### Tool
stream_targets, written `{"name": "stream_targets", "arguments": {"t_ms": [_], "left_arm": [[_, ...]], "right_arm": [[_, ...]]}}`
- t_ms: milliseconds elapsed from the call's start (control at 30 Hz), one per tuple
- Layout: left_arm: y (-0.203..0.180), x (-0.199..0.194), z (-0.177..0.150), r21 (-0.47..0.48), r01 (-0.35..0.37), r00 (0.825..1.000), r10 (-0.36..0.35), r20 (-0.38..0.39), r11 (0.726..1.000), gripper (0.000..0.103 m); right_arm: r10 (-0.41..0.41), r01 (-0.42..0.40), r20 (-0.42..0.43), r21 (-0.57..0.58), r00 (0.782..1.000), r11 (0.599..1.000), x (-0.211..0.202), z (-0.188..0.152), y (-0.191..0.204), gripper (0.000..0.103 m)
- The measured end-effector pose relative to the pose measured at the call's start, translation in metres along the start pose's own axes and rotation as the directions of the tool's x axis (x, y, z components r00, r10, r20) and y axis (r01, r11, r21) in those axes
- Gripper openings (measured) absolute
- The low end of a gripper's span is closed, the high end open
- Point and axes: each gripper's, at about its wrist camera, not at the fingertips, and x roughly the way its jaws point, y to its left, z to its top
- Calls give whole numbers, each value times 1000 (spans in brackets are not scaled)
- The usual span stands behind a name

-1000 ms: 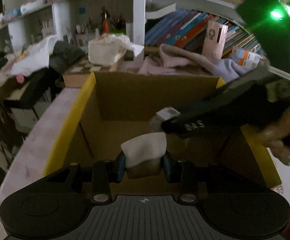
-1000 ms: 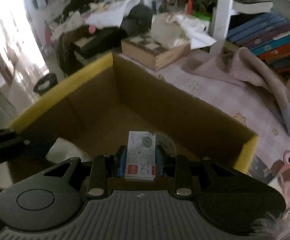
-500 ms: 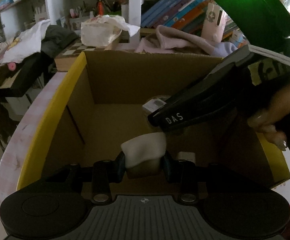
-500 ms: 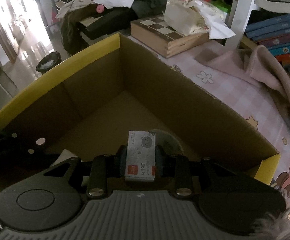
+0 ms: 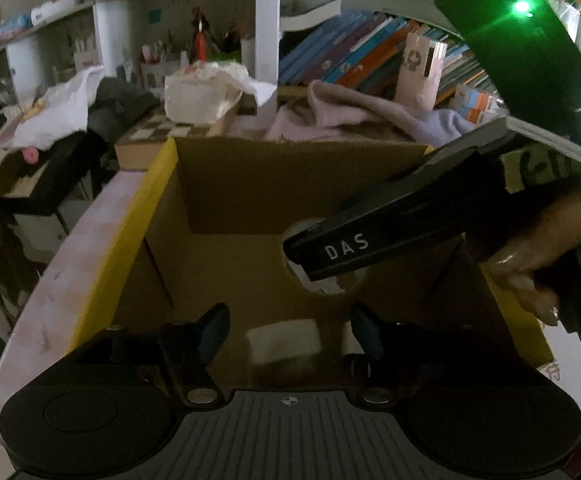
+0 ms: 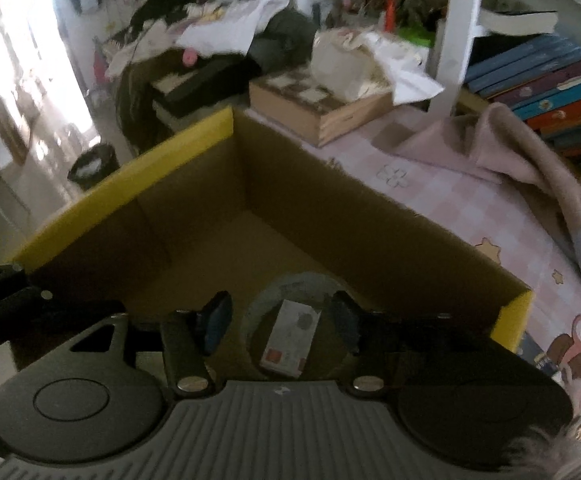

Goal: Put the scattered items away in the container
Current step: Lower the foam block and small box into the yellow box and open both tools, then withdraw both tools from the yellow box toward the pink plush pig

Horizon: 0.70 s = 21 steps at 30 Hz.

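An open cardboard box with yellow flaps point(image 5: 250, 184) point(image 6: 290, 184) stands on the table. My left gripper point(image 5: 290, 330) is open over the box, and a white soft block point(image 5: 284, 340) lies below, between its fingers. My right gripper point(image 6: 280, 322) is open above a small white card box with a red mark point(image 6: 290, 338), which lies on a round greyish disc point(image 6: 290, 284) on the box floor. The right gripper's black body marked DAS point(image 5: 390, 236) reaches into the box in the left wrist view.
A checkered wooden case point(image 6: 322, 108) with a white bundle on it stands behind the box. A pink cloth point(image 6: 510, 148) lies on the pink chequered tablecloth to the right. Shelves with books point(image 5: 370, 52) rise behind. A black bin point(image 6: 92, 164) stands on the floor.
Both grippers have opened. The white block and the card box have dropped from the fingers into the cardboard box.
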Motion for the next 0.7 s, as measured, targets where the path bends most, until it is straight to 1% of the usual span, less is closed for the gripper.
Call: {"name": "stream_targets", "arguments": {"t_ms": [167, 367, 600, 700], "left_arm": [[-3, -15, 1, 18, -2, 999, 1, 34, 1000, 72], [-4, -39, 0, 42, -5, 997, 2, 78, 999, 77], [-2, -66, -5, 37, 0, 992, -5, 125, 999, 77], [-4, -76, -9, 41, 5, 990, -10, 143, 999, 77]], "right_arm": [[-22, 20, 74, 38, 997, 999, -25, -2, 0, 55], [-62, 53, 163, 64, 985, 997, -63, -9, 1, 57], [-125, 100, 220, 120, 967, 988, -106, -30, -2, 57], [-156, 130, 240, 124, 958, 984, -122, -43, 3, 57]]}}
